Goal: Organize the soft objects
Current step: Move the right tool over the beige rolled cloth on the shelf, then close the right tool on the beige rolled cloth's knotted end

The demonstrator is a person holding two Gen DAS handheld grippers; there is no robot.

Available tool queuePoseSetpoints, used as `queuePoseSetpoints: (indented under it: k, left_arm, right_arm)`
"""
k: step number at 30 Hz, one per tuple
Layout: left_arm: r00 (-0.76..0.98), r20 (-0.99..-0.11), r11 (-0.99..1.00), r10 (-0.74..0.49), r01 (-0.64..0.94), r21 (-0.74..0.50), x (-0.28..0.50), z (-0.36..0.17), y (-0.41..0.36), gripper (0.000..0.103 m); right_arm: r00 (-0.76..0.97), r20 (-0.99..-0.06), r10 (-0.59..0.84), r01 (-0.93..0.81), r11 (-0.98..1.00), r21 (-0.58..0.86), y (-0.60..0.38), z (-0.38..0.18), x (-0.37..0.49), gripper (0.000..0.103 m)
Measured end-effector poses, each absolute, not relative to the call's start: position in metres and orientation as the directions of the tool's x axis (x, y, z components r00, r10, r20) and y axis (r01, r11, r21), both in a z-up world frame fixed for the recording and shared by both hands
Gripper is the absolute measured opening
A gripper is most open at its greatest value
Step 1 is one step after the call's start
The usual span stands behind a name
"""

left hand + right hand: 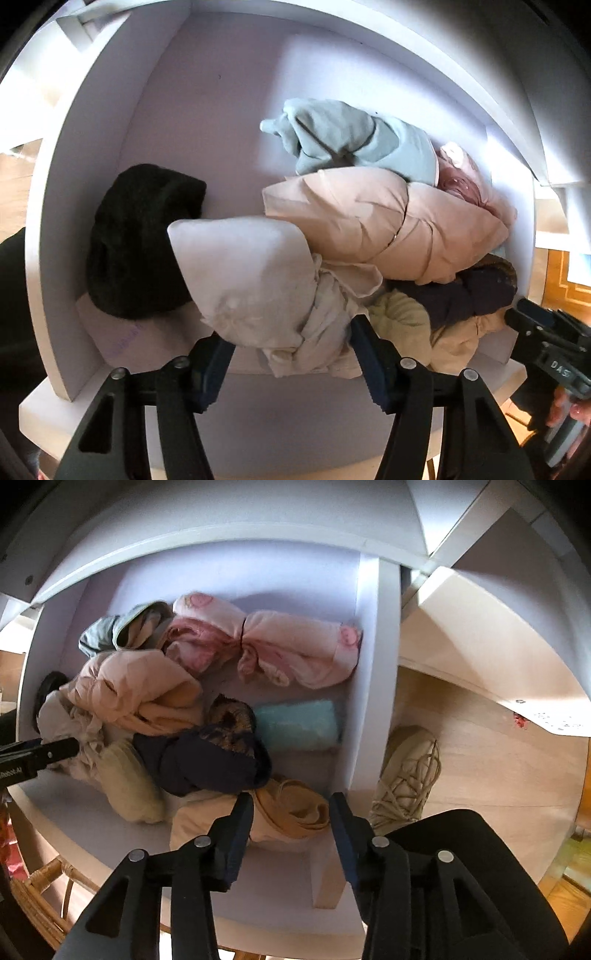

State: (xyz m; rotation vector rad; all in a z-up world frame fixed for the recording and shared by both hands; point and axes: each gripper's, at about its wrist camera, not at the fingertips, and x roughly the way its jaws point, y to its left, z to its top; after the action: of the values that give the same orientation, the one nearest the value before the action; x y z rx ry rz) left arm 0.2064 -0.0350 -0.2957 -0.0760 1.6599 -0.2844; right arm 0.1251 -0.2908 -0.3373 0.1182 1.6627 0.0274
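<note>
White bundle (258, 280) at shelf (122, 192) front: soft, light, probably compressible; left gripper (291, 354) half-open, straddling knotted middle.

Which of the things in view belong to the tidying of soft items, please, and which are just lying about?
Belong to the job:
white bundle
peach bundle
pale blue bundle
pink bundle
navy bundle
black bundle
tan bundle
shelf

Just lying about:
shoe
wicker chair
</note>
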Motion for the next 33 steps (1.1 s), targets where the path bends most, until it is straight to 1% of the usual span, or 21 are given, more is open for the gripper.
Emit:
queuePoseSetpoints:
  k: [4,5,7,9,11,12,14,15,16,17,19,26,27,33]
  left_arm:
    - [-0.117,-0.97,0.963,-0.215,0.138,-0.231,0.207,-0.294,-0.031,0.067]
    - [-0.119,-0.968,0.963,-0.219,0.136,-0.234,0.203,-0.299,-0.042,0.067]
    - [-0.129,-0.966,0.961,-0.226,0.132,-0.242,0.203,-0.301,-0.044,0.07]
    - [-0.144,-0.963,0.96,-0.227,0.134,-0.246,0.199,-0.313,-0.044,0.073]
    - [-0.153,-0.963,0.961,-0.22,0.137,-0.241,0.196,-0.319,-0.048,0.074]
    - [-0.156,-0.963,0.961,-0.218,0.138,-0.239,0.195,-0.324,-0.049,0.075]
    - [-0.161,-0.963,0.961,-0.217,0.136,-0.24,0.188,-0.335,-0.059,0.075]
    - [-0.165,-0.962,0.961,-0.217,0.136,-0.24,0.19,-0.338,-0.059,0.075]
    - [-0.169,-0.962,0.961,-0.216,0.138,-0.24,0.189,-0.34,-0.06,0.075]
    - [-0.171,-0.962,0.961,-0.214,0.141,-0.239,0.189,-0.351,-0.065,0.075]
    - [-0.178,-0.962,0.96,-0.205,0.153,-0.233,0.187,-0.357,-0.069,0.074]
    - [-0.169,-0.964,0.953,-0.203,0.192,-0.234,0.186,-0.371,-0.079,0.065]
    - [-0.165,-0.965,0.953,-0.203,0.195,-0.233,0.186,-0.372,-0.08,0.064]
    - [-0.163,-0.965,0.954,-0.203,0.191,-0.233,0.183,-0.37,-0.08,0.064]
  right_arm:
    - [-0.156,-0.985,0.07,-0.007,0.997,0.072,-0.28,-0.353,0.119,0.044]
    - [-0.167,-0.985,0.054,-0.027,0.998,0.059,-0.277,-0.357,0.119,0.044]
    - [-0.163,-0.986,0.041,-0.069,0.996,0.052,-0.27,-0.361,0.12,0.045]
    - [-0.204,-0.979,0.022,-0.089,0.995,0.041,-0.264,-0.374,0.119,0.045]
    - [-0.244,-0.97,0.016,-0.1,0.994,0.041,-0.261,-0.387,0.116,0.046]
    - [-0.228,-0.974,0.006,-0.113,0.993,0.033,-0.259,-0.386,0.116,0.046]
    - [-0.209,-0.978,0.001,-0.132,0.991,0.029,-0.257,-0.381,0.119,0.041]
    - [-0.208,-0.978,0.009,-0.125,0.992,0.035,-0.258,-0.38,0.118,0.03]
    - [-0.21,-0.977,0.019,-0.116,0.992,0.045,-0.259,-0.378,0.12,0.022]
    - [-0.209,-0.977,0.025,-0.111,0.993,0.05,-0.258,-0.375,0.12,0.021]
    - [-0.189,-0.982,0.013,-0.108,0.994,0.034,-0.264,-0.37,0.12,0.015]
    - [-0.099,-0.992,0.074,-0.007,0.997,0.075,-0.287,-0.339,0.124,0.014]
    - [-0.084,-0.993,0.081,0.004,0.997,0.08,-0.291,-0.333,0.125,0.012]
    - [-0.012,-0.991,0.13,0.065,0.989,0.129,-0.311,-0.308,0.12,0.011]
